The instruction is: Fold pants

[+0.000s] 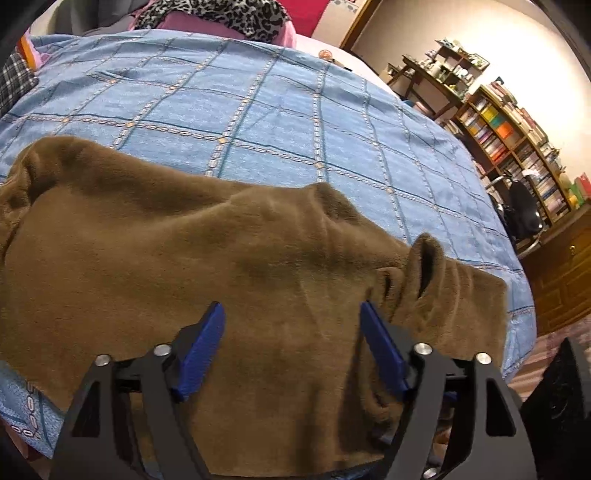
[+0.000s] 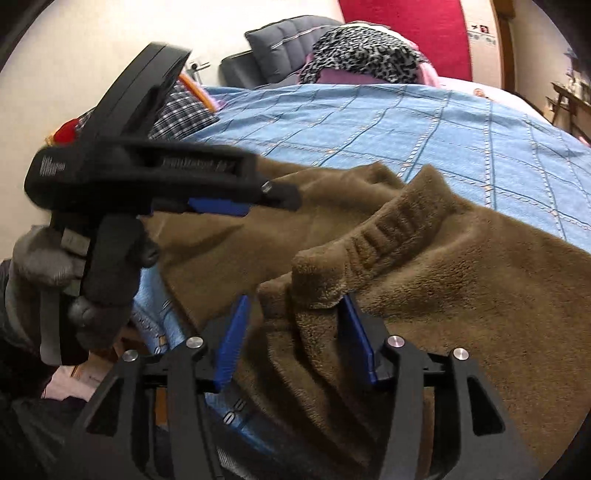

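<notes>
Brown fleece pants lie spread on a bed with a blue checked cover. Their ribbed waistband stands up in folds at the right. My left gripper is open, hovering just above the flat brown cloth, with nothing between its blue pads. In the right wrist view the pants fill the lower right. My right gripper is open with a bunched fold of the waistband lying between its pads. The left gripper shows there from the side at the left, held by a gloved hand.
Pillows and a leopard-print cloth are piled at the head of the bed. A plaid cloth lies at the bed's left side. Bookshelves and a black chair stand to the right. The bed's near edge is just below the grippers.
</notes>
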A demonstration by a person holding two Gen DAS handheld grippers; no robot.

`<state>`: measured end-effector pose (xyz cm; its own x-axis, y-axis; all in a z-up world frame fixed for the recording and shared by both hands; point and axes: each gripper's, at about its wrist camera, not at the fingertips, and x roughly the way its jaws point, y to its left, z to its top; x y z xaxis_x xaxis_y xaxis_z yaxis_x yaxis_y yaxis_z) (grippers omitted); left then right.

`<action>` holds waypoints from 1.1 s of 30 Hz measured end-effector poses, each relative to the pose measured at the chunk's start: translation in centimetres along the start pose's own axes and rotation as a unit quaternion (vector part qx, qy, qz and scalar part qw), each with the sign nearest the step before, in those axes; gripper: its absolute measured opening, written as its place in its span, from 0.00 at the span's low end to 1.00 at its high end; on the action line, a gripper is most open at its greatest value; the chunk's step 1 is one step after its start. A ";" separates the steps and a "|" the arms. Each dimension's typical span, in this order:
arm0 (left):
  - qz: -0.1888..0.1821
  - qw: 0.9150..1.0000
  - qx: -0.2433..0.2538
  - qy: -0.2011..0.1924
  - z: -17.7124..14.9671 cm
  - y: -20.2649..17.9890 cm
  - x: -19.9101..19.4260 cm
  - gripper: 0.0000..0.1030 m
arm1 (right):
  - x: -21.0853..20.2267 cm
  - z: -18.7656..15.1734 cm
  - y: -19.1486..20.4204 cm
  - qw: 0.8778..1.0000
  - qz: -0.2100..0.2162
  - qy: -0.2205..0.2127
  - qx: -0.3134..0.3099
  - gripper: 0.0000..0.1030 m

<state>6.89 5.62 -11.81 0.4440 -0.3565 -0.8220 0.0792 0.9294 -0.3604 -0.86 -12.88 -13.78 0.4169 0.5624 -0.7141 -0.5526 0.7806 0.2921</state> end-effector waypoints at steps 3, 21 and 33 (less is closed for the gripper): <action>-0.012 1.000 0.013 0.008 0.1 -1.1 0.2 0.75 | 0.0 -0.4 -0.5 0.999 0.039 0.014 0.010 0.54; -0.115 0.985 0.023 0.128 -0.2 -5.6 4.9 0.80 | -6.9 -3.5 -4.7 0.997 0.056 -0.033 0.044 0.54; -0.108 0.991 0.018 0.074 -0.3 -4.8 2.4 0.24 | -14.1 -5.3 -12.6 0.979 -0.048 -0.115 0.162 0.54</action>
<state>7.34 0.26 -12.14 0.2783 -0.5544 -0.7844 0.1904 0.8323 -0.5207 -3.56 -32.09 -10.77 0.6270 0.5003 -0.5971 -0.2602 0.8570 0.4448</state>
